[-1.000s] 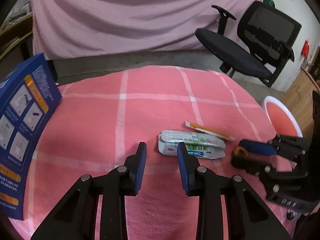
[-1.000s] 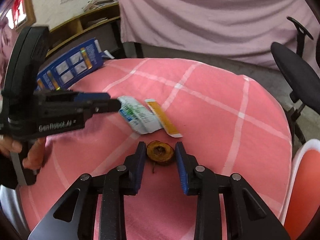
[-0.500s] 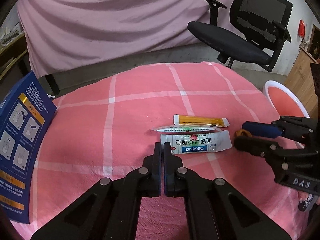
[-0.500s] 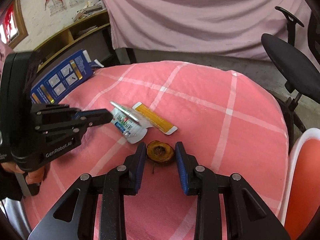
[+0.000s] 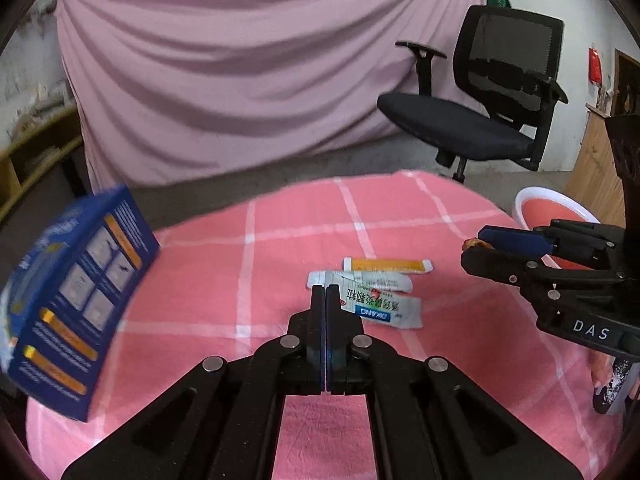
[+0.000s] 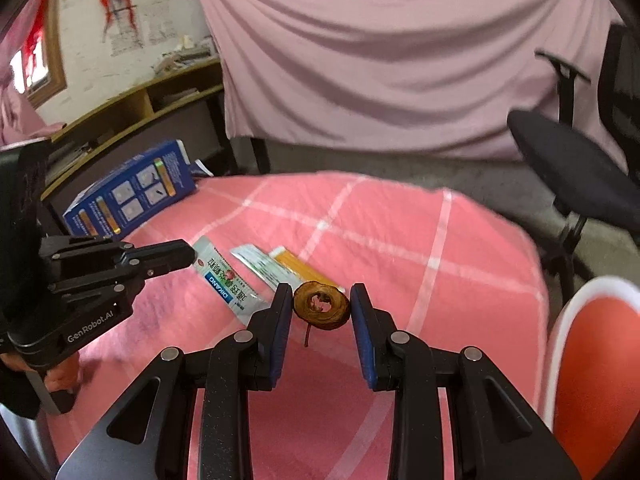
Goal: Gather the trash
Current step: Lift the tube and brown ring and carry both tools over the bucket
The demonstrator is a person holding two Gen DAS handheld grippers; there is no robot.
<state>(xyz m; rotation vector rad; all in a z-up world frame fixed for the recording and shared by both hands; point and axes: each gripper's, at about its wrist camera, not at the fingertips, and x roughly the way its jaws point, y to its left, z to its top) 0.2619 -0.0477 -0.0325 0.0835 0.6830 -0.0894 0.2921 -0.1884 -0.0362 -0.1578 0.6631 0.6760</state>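
Observation:
My left gripper [image 5: 325, 294] is shut on the end of a white DIKANG sachet [image 5: 384, 308] and holds it up off the pink checked cloth; it also shows in the right wrist view [image 6: 224, 280]. A second white sachet [image 5: 380, 280] and an orange sachet [image 5: 387, 265] lie on the cloth behind it. My right gripper [image 6: 318, 306] is shut on a brown dried fruit ring [image 6: 322, 306] with a small stem, lifted above the cloth. The right gripper also shows in the left wrist view [image 5: 504, 248].
A blue printed box [image 5: 76, 296] stands at the table's left edge. A red bin with a white rim [image 6: 592, 360] stands off the table's right side. A black office chair [image 5: 480, 120] is behind the table, before a pink curtain.
My left gripper closed on the DIKANG sachet and lifted it. My right gripper lifted the fruit ring off the cloth.

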